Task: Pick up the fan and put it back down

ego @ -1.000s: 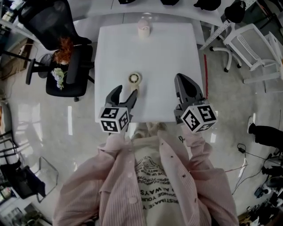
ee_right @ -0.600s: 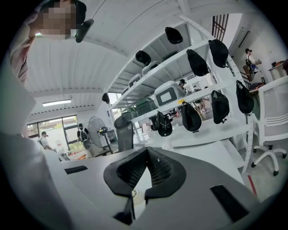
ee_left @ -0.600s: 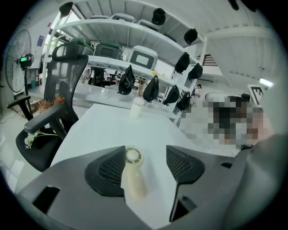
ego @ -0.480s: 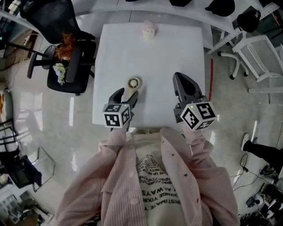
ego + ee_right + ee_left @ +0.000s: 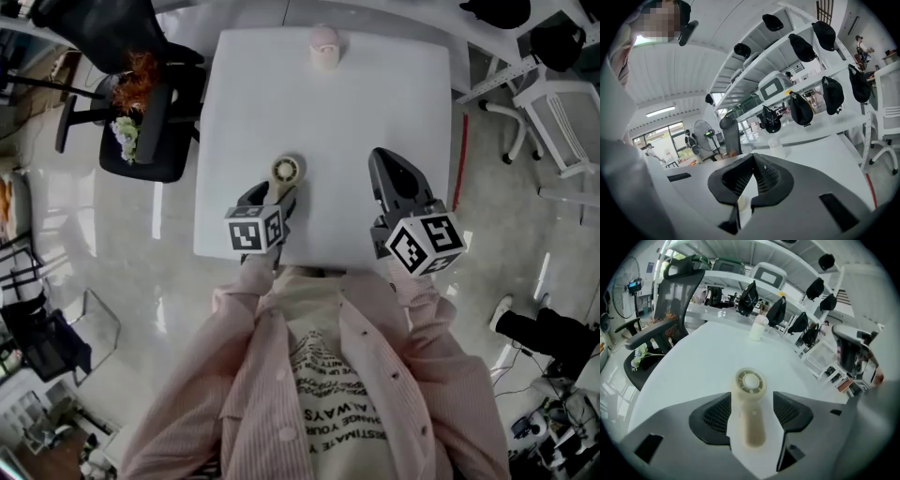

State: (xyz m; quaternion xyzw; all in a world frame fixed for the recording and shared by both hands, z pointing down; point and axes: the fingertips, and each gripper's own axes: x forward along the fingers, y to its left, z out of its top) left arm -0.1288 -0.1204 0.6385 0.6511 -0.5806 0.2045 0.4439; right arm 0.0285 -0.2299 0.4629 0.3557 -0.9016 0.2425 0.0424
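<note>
The left gripper (image 5: 269, 196) has its jaws spread apart around the handle of the cream plastic handheld fan (image 5: 750, 408), not clamped on it; the handle lies between the two black ribbed pads (image 5: 716, 416), close against the left one and with a sliver of gap at the right one; the fan lies flat on the white square table (image 5: 356, 103), near the table's front edge and left of its middle, round head pointing toward the table's far side. The right gripper (image 5: 753, 156) has its jaws drawn together at the tips with nothing between them; it is over the table's front right part, well apart from the fan. A small pale cylindrical object (image 5: 324, 45) stands at the table's far edge; a black office chair (image 5: 161, 141) carrying orange and white flowers (image 5: 131, 94) stands off the table's left side.
</note>
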